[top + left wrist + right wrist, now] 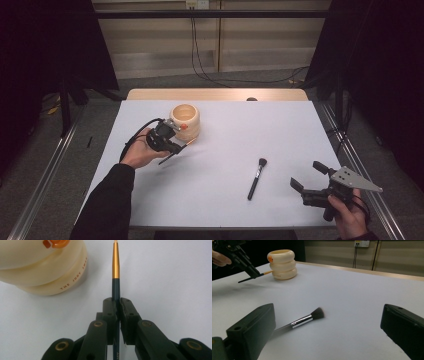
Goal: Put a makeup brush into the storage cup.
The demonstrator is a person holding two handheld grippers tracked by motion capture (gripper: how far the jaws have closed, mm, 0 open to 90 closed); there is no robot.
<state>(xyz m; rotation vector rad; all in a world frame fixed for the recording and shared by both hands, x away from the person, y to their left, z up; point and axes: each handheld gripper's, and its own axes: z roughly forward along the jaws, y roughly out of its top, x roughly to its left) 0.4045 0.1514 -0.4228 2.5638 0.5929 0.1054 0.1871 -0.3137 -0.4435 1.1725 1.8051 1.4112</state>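
Observation:
A cream ribbed pot (185, 120) with an orange tag stands at the back left of the white table (225, 125). My left gripper (179, 147) hovers just in front of it, shut on a thin brush (115, 262) with a dark handle and gold ferrule. The brush tip points past the pot's right side (42, 267). A black makeup brush (257, 178) with a silver ferrule lies flat at the front right. Beside it at the table's right front corner, my right gripper (305, 174) stands open, the brush (302, 320) lying between and beyond its jaws, untouched.
A bare wooden strip (215, 94) runs along the table's far edge, with a small dark thing (251, 99) on it. Metal rails (45, 175) flank the table on the floor. Cables (200, 70) trail behind, and dark curtains hang at both sides.

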